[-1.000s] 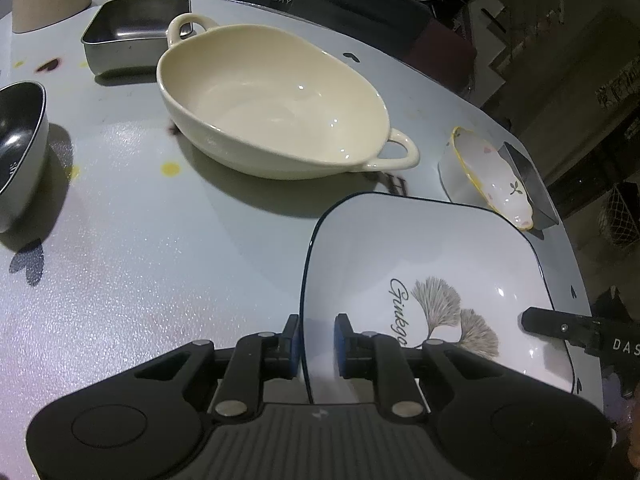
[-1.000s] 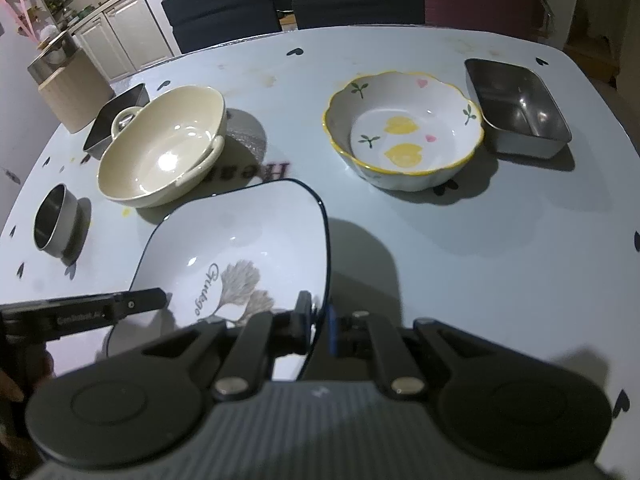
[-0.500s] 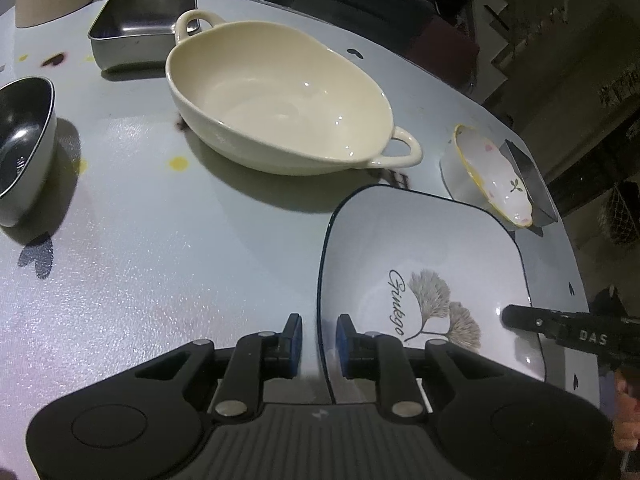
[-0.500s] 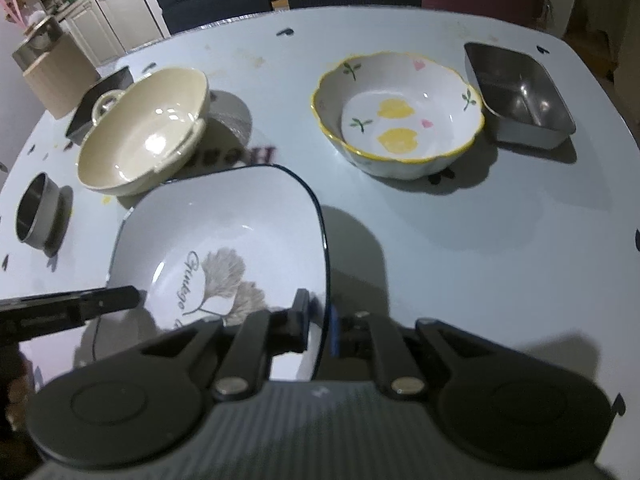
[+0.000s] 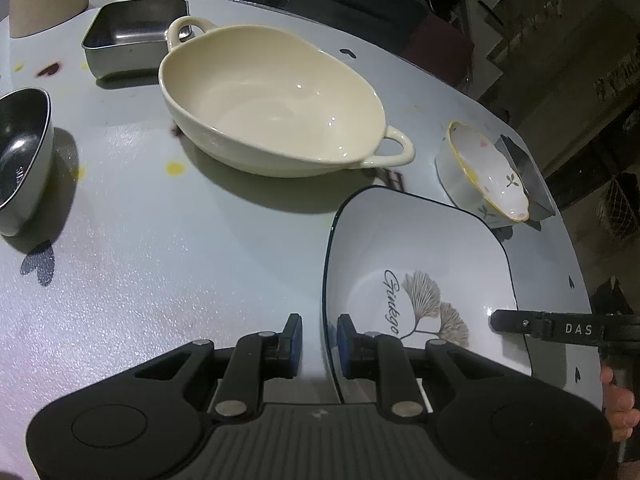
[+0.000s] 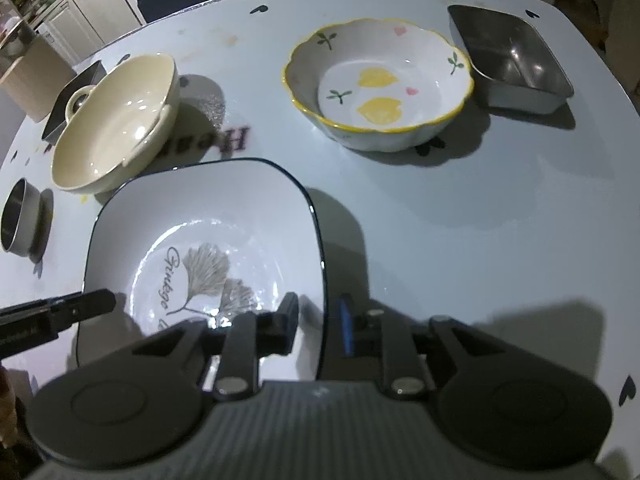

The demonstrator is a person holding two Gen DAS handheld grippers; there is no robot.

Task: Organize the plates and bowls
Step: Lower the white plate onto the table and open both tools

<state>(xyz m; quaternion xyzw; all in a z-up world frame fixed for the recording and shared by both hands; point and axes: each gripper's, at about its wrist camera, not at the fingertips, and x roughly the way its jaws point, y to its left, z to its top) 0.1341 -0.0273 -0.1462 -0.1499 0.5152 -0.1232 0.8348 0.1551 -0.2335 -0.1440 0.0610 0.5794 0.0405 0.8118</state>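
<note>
A square white plate with a dark rim and a ginkgo print [image 5: 424, 264] [image 6: 208, 236] lies on the table between both grippers. My left gripper [image 5: 319, 338] straddles its left rim, jaws a little apart, only the right pad near the rim. My right gripper [image 6: 319, 318] straddles its right rim, jaws also apart. A cream oval bowl with two handles [image 5: 272, 100] [image 6: 114, 120] sits beyond the plate. A lemon-print bowl with a yellow wavy rim [image 6: 378, 84] [image 5: 484, 176] stands at the right.
A steel rectangular tray [image 6: 510, 58] stands beside the lemon bowl. A second steel tray [image 5: 134, 36] sits behind the cream bowl. A small steel bowl [image 5: 22, 160] [image 6: 18, 216] is at the left. Dark chairs line the far table edge [image 5: 576, 264].
The plate came down and toward the table between the grippers. Both grippers' jaws have widened from a tight pinch on the rims to a visible gap.
</note>
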